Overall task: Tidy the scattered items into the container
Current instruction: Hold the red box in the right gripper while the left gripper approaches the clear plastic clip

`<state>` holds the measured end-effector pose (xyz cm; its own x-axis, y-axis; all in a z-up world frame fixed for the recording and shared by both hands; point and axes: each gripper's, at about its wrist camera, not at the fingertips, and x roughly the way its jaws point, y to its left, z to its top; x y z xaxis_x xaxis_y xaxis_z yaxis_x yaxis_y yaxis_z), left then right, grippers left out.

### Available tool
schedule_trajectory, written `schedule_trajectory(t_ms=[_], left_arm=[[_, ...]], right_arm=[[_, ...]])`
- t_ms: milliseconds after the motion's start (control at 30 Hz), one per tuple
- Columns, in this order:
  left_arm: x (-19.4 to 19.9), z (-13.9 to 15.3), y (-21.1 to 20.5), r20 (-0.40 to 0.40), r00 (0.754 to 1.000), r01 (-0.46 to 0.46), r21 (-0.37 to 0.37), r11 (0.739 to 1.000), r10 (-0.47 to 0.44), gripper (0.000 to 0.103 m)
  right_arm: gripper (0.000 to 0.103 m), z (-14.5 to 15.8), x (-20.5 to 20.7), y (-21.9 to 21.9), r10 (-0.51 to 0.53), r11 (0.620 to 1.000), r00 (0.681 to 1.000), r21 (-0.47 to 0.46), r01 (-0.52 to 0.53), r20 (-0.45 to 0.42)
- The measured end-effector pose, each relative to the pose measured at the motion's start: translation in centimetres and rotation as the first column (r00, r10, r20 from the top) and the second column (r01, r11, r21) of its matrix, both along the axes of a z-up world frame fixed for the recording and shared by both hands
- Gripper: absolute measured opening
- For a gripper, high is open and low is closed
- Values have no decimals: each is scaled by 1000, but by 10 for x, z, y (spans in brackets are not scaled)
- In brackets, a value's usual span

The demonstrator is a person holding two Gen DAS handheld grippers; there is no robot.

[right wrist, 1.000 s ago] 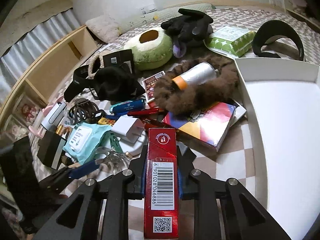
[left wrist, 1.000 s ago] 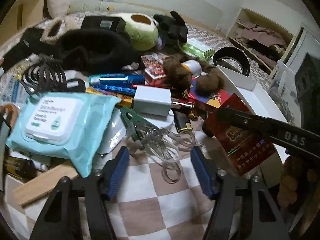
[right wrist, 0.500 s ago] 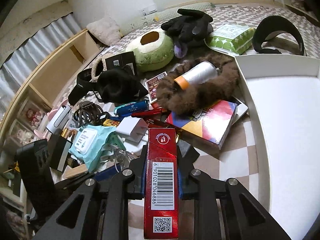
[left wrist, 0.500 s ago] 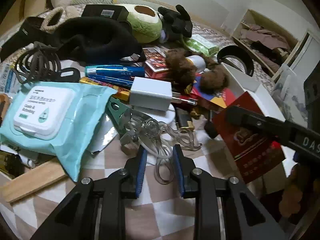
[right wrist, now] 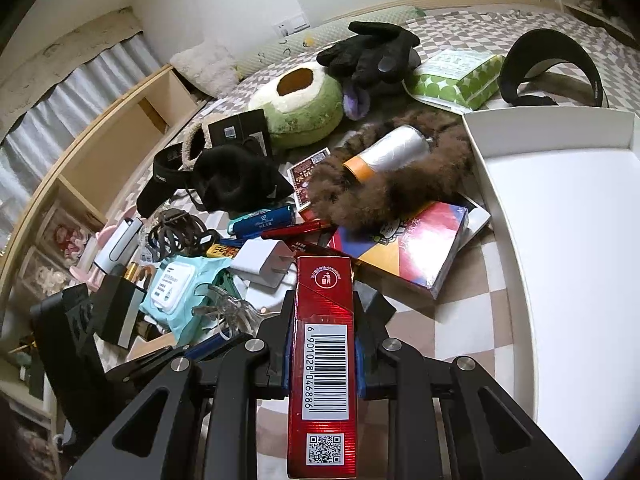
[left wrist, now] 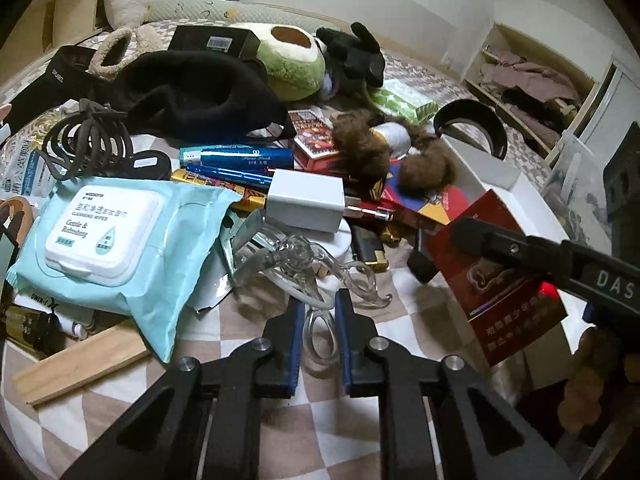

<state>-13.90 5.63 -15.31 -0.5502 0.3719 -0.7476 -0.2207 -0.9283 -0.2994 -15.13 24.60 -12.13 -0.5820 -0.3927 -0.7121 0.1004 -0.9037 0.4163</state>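
While left gripper fingers just closing pinch clear hair clip loop on bed, right gripper grips red carton beside white tray. Lift clip straight, avoid snagging wipes pack.

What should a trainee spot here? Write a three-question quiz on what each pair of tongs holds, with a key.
1. True or false: the right tongs are shut on a red carton.
2. What is pinched between the left tongs? A) the wipes pack B) the clear hair clip C) the white charger
3. In the right wrist view, on which side of the red carton does the white tray lie?

Key:
1. True.
2. B. The jaws have just been closing, and one loop of the clip sits between the pads.
3. The right side.
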Motion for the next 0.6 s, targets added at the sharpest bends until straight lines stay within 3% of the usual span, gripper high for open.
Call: schedule_trajectory(t_ms=[300,467,600], left_arm=[[16,22,-12,-73,997,-7,66,998,12,15],[31,41,-14,-163,986,32,96,995,-16,15],[30,36,-10,-132,990,52,78,996,-41,15]], right_arm=[[23,7,9,-1,10,999,1000,-30,-11,-27],[23,7,10,2,5,999,1000,-51,-7,-28],[23,5,9,2,4,999,1000,-54,-5,-19]])
